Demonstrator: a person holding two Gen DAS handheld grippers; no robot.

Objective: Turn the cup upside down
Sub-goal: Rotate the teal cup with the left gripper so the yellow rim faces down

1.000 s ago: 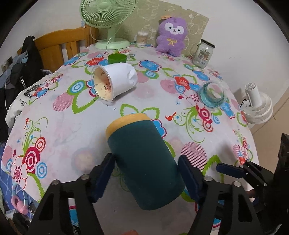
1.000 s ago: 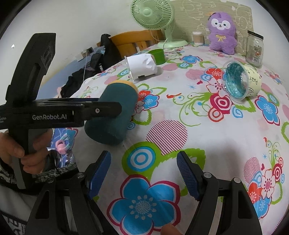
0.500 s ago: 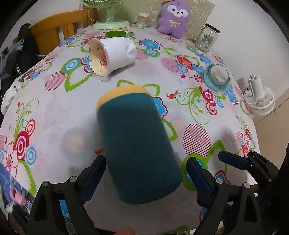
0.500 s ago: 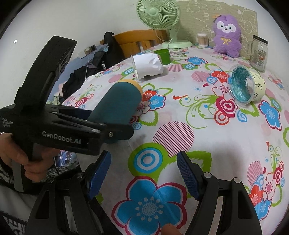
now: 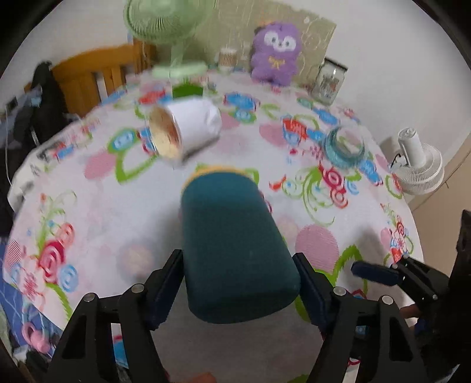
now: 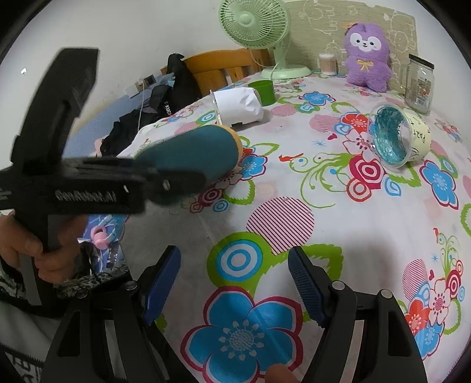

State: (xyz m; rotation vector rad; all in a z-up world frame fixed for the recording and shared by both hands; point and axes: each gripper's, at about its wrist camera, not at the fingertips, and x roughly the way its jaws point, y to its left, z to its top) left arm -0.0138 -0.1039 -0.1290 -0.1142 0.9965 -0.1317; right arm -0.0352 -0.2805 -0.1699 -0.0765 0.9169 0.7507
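Note:
A dark teal cup [image 5: 232,247] with a yellow rim at its far end is held on its side, lifted above the flowered tablecloth. My left gripper [image 5: 238,282] is shut on its closed end, one finger on each side. In the right wrist view the teal cup [image 6: 194,156] points toward the table middle, with my left gripper [image 6: 164,182] on it. My right gripper [image 6: 235,282] is open and empty over the near table edge.
A white cup [image 5: 188,129] and a clear cup with a blue inside [image 6: 397,135] lie on their sides. A small green cup [image 6: 263,91], green fan [image 6: 259,26], purple plush toy [image 6: 368,56] and glass jar [image 6: 419,82] stand at the back.
My left gripper has closed on the teal cup and lifted it off the cloth, tilting its rim end up and away. The right gripper has stayed open.

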